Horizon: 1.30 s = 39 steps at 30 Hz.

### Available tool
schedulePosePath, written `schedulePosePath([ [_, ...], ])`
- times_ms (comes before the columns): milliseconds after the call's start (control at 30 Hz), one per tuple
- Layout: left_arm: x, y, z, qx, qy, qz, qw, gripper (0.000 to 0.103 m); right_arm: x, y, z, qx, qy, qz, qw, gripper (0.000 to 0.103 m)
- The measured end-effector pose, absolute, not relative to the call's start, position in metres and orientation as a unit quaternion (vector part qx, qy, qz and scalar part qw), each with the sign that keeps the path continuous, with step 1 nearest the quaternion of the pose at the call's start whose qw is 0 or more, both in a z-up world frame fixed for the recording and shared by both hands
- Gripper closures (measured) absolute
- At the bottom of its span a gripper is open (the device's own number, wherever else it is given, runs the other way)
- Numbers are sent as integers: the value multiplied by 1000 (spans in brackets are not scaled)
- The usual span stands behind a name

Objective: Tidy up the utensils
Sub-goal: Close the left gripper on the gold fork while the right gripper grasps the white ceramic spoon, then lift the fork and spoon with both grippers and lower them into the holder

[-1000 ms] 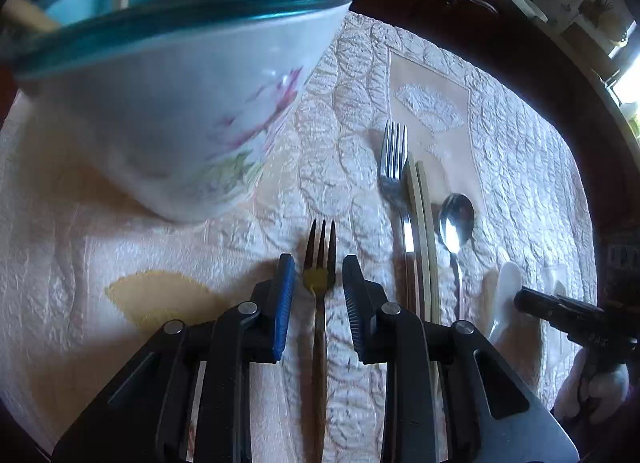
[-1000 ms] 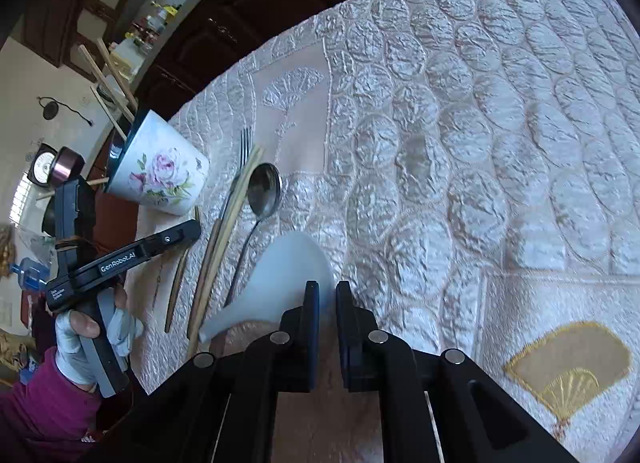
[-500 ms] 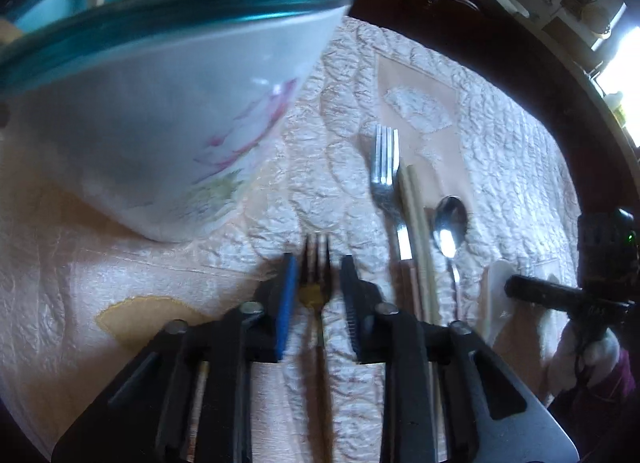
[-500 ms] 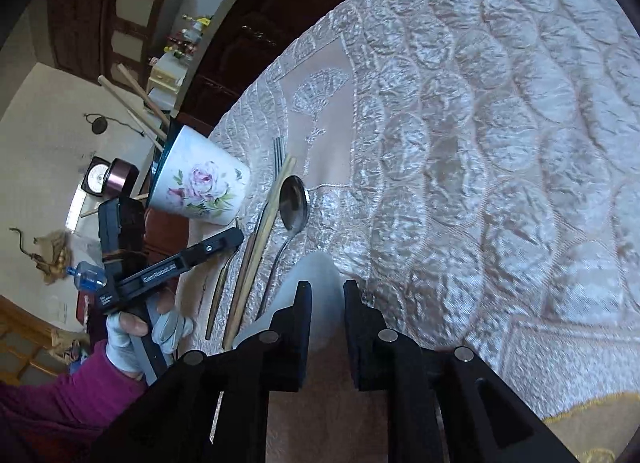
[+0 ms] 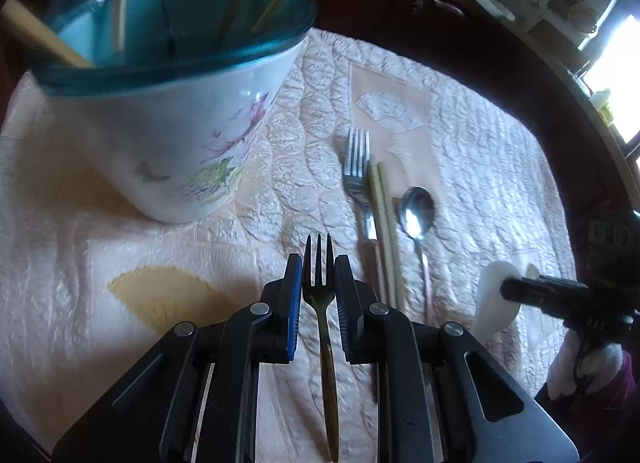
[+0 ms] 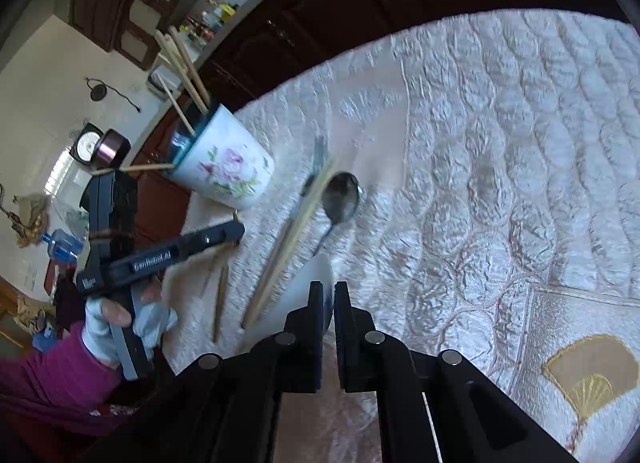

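Observation:
My left gripper is narrowly open around a small gold fork with a brown handle; the pads sit beside its head without clearly pinching it. A white floral cup with a teal rim holds several chopsticks, just ahead to the left. A silver fork, a pair of chopsticks and a metal spoon lie to the right. My right gripper is shut on a white ceramic spoon, which also shows in the left wrist view, lifted off the cloth.
A quilted cream tablecloth with gold fan motifs covers the table. Dark wood cabinets stand behind it. The left gripper and gloved hand show in the right wrist view, beside the cup.
My right gripper has closed on the white spoon and raised it. My left gripper has narrowed around the gold fork and risen slightly.

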<state>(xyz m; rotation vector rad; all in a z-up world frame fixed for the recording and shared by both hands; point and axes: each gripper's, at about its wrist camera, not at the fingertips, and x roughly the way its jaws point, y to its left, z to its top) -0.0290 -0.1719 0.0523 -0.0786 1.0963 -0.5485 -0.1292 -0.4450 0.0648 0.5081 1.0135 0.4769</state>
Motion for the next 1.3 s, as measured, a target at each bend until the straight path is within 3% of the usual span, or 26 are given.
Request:
schedulePosePath([
  [400, -76, -138, 121, -61, 449, -275, 848, 90, -129, -414, 126, 166, 445, 226, 851, 101],
  [500, -83, -126, 138, -61, 437, -269, 856, 93, -125, -405, 136, 154, 441, 229, 854, 101],
  [533, -84, -120, 141, -61, 435, -268, 858, 101, -122, -401, 140, 149, 440, 229, 855, 101],
  [567, -85, -118, 143, -59, 433, -266, 859, 103, -121, -399, 143, 147, 438, 230, 856, 101],
  [867, -94, -90, 163, -74, 435, -253, 861, 103, -110, -379, 177, 134, 409, 249, 868, 101],
  [1300, -84, -48, 286, 19, 329, -191, 925, 103, -62, -341, 253, 83, 331, 226, 912, 101],
])
